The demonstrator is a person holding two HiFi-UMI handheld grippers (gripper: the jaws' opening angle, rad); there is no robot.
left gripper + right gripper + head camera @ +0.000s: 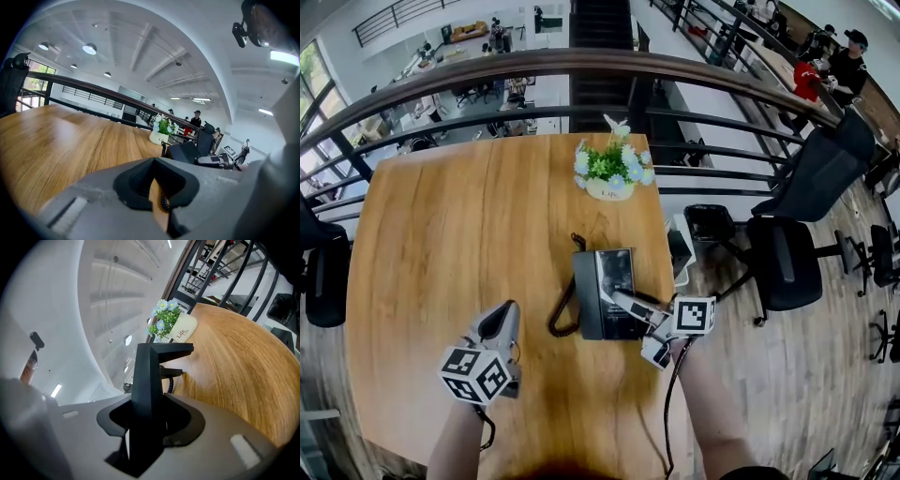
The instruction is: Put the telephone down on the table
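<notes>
The black telephone (602, 292) is at the middle right of the round wooden table (441, 244), its coiled cord (562, 315) looping off its left side. My right gripper (624, 303) comes in from the right and is shut on the phone's right edge; in the right gripper view the dark body (147, 376) stands clamped between the jaws. Whether the phone's base touches the wood I cannot tell. My left gripper (501, 324) hovers low at the front left, shut and holding nothing, a hand's width left of the cord. It looks across at the phone (186, 152).
A white pot of flowers (612, 172) stands at the table's far edge, behind the phone. A dark curved railing (581, 64) runs beyond the table. Office chairs (797, 253) stand to the right, another (323, 277) at the left edge.
</notes>
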